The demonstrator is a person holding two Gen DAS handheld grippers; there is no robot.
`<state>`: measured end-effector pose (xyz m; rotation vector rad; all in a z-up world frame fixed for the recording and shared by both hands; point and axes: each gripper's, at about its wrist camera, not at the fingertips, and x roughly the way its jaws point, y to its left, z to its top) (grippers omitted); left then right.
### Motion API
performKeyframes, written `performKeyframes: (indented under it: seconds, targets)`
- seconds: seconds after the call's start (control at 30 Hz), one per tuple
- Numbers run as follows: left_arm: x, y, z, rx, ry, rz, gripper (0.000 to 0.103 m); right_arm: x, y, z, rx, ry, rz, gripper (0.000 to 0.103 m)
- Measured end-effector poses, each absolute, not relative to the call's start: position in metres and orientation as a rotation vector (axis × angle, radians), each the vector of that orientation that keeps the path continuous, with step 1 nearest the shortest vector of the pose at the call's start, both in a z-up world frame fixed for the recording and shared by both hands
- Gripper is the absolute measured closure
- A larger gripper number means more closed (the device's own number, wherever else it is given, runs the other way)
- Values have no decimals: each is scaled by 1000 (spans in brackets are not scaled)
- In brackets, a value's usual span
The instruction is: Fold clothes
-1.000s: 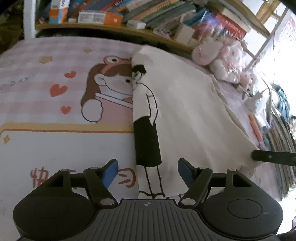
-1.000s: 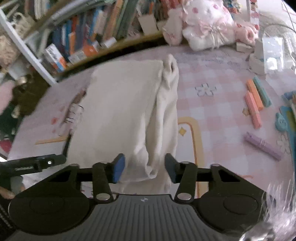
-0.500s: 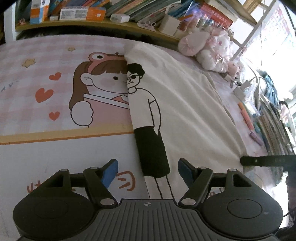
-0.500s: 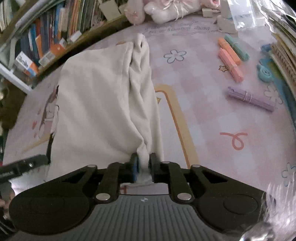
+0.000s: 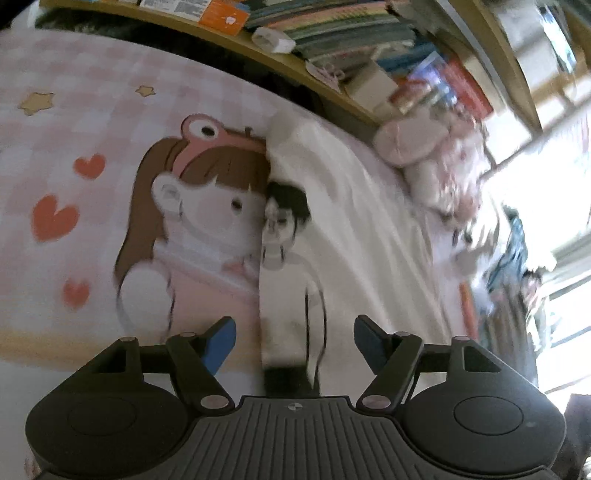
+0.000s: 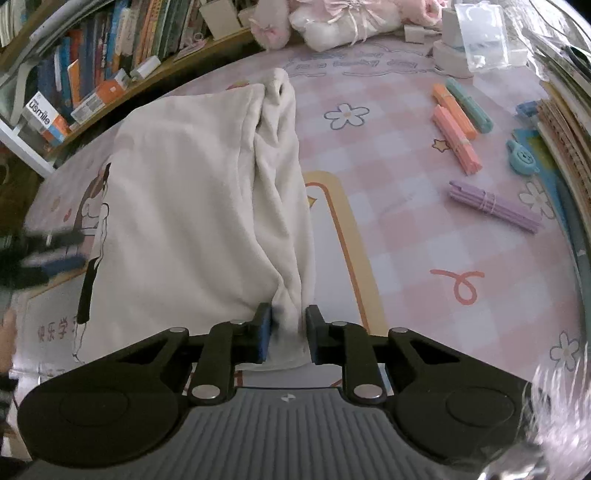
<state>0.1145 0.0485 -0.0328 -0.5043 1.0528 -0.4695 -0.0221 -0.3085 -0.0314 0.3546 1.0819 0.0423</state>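
Observation:
A cream T-shirt (image 6: 192, 192) with a printed cartoon man lies partly folded on a pink checked mat (image 6: 406, 229). My right gripper (image 6: 288, 328) is shut on the bunched near right edge of the shirt. In the left wrist view the shirt (image 5: 354, 229) lies ahead with the printed man (image 5: 284, 254) along its left edge. My left gripper (image 5: 293, 338) is open and empty, low over that printed edge. It also shows blurred at the left of the right wrist view (image 6: 44, 254).
Bookshelves (image 6: 92, 74) run along the far side. Pink plush toys (image 6: 340, 18) sit at the back. Orange, green and purple clip bundles (image 6: 458, 136) and a stack of books (image 6: 565, 122) lie on the mat to the right.
My right gripper closed on the shirt's near right edge and still holds it. My left gripper moved forward along the printed edge, staying open; its view is now blurred.

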Motion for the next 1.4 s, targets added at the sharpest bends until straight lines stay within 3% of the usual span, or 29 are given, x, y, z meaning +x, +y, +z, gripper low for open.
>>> performKeyframes:
  seconds: [0.37, 0.6, 0.67, 0.7, 0.77, 0.8, 0.83, 0.87, 0.9, 1.1, 1.2, 1.27, 1.33, 1.4]
  targets:
    - [225, 59, -54, -830, 1002, -366, 34, -24, -303, -30, 332, 1076, 22, 84]
    - [249, 67, -69, -1010, 959, -353, 35, -26, -302, -30, 334, 1067, 1, 84]
    - [252, 67, -71, -1023, 958, -357, 40, -25, -302, -30, 338, 1069, -1, 84]
    - [253, 64, -72, -1021, 970, -362, 46, -24, -302, -30, 339, 1071, -1, 84]
    - [256, 57, -74, -999, 1003, -379, 70, -24, -302, -30, 339, 1074, -2, 84]
    - [257, 53, -75, -979, 1024, -391, 75, -23, -302, -30, 340, 1076, -3, 83]
    - [255, 46, -68, -903, 1005, -408, 88, -23, -302, -30, 340, 1077, -3, 83]
    - [252, 39, -61, -827, 985, -425, 95, -23, -302, -30, 341, 1079, -3, 83]
    - [249, 32, -54, -752, 964, -441, 96, -23, -302, -30, 342, 1080, -3, 83]
    - [252, 34, -47, -696, 934, -407, 94, -23, -301, -31, 341, 1079, -6, 83]
    - [254, 35, -44, -667, 918, -390, 80, -22, -302, -31, 338, 1083, -2, 83]
    - [254, 36, -41, -649, 908, -378, 61, -22, -302, -31, 337, 1082, 0, 83]
    - [249, 45, -33, -650, 865, -365, 51, -23, -303, -31, 336, 1078, 4, 83]
    - [233, 55, -25, -649, 849, -370, 49, -24, -303, -32, 335, 1074, 9, 83]
